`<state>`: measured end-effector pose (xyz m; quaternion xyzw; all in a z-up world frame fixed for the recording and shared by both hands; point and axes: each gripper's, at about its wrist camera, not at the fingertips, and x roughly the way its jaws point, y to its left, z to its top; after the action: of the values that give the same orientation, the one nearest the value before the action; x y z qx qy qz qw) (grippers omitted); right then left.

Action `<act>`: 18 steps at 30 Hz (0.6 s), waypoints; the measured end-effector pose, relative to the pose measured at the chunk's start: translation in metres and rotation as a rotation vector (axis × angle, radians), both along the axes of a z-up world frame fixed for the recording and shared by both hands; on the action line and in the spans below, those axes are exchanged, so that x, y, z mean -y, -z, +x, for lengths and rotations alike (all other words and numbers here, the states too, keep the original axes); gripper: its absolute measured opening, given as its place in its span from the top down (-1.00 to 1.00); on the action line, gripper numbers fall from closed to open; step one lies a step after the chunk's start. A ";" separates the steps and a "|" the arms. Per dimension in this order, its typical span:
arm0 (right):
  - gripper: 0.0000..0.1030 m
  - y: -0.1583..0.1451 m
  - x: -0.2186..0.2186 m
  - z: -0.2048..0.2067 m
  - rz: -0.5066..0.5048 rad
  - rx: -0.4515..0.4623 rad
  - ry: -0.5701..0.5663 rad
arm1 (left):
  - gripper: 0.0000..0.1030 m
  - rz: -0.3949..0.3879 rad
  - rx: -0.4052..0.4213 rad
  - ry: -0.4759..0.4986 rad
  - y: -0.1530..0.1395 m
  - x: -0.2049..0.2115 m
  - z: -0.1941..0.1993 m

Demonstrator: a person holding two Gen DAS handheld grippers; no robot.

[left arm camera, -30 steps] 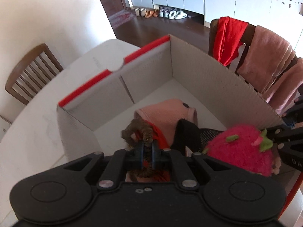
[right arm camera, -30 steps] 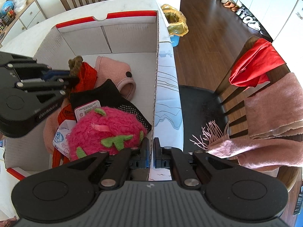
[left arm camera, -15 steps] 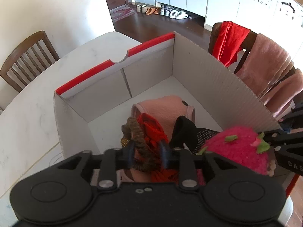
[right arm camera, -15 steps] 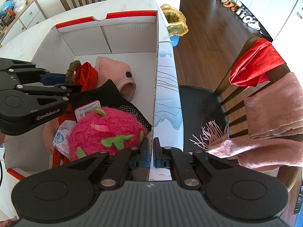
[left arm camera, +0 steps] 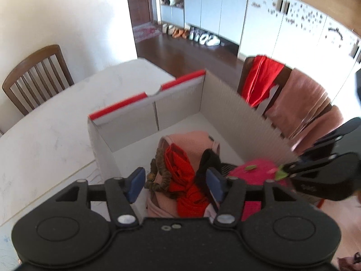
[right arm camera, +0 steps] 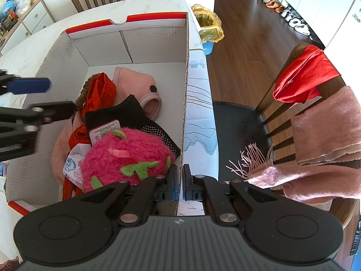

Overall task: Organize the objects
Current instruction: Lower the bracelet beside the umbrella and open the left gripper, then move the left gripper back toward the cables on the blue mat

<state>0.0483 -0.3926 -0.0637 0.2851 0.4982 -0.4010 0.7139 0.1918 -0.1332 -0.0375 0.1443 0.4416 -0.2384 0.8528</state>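
Observation:
A white cardboard box with red rims (right arm camera: 155, 43) (left arm camera: 180, 103) stands on the white table. In it lie a pink fleece hat (right arm camera: 135, 85), a red cloth with a brown braided cord (right arm camera: 99, 92) (left arm camera: 178, 167), a black sock with a label (right arm camera: 126, 115) and a fuzzy pink strawberry hat (right arm camera: 126, 153) (left arm camera: 257, 171). My left gripper (left arm camera: 176, 184) is open and empty, raised above the red cloth; it also shows at the left of the right wrist view (right arm camera: 38, 97). My right gripper (right arm camera: 179, 183) is shut on the box's right wall (right arm camera: 185, 117).
A wooden chair (right arm camera: 300, 103) right of the box carries a red cloth (right arm camera: 304, 76) and pink scarves (right arm camera: 325, 122). Another wooden chair (left arm camera: 36, 76) stands beyond the table. A yellow-bagged bin (right arm camera: 208, 27) sits on the wood floor. A white drawer cabinet (right arm camera: 24, 20) is far left.
My left gripper has opened, let go of the red cloth with the braided cord, and drawn up and back. The cloth now lies in the box. The right gripper has not moved.

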 end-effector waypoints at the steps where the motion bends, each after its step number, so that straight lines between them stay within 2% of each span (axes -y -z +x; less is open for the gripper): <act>1: 0.95 0.000 0.000 0.000 0.000 0.000 0.001 | -0.22 -0.010 0.009 -0.002 -0.005 -0.003 -0.002; 8: 0.95 0.001 -0.001 0.000 0.002 0.000 0.005 | -0.27 -0.063 0.041 -0.053 -0.033 -0.034 -0.015; 11: 0.95 0.001 -0.001 -0.001 0.001 0.000 0.005 | -0.37 -0.071 0.058 -0.089 -0.043 -0.052 -0.018; 13: 0.95 0.001 0.000 -0.001 0.002 0.001 0.006 | -0.53 -0.068 0.076 -0.117 -0.049 -0.066 -0.021; 18: 0.95 0.001 0.000 -0.003 0.008 0.007 0.014 | -0.74 -0.058 0.109 -0.198 -0.059 -0.105 -0.026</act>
<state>0.0453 -0.3921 -0.0646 0.2926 0.4955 -0.4029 0.7117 0.1659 -0.0284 0.0214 0.0879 0.3997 -0.1574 0.8987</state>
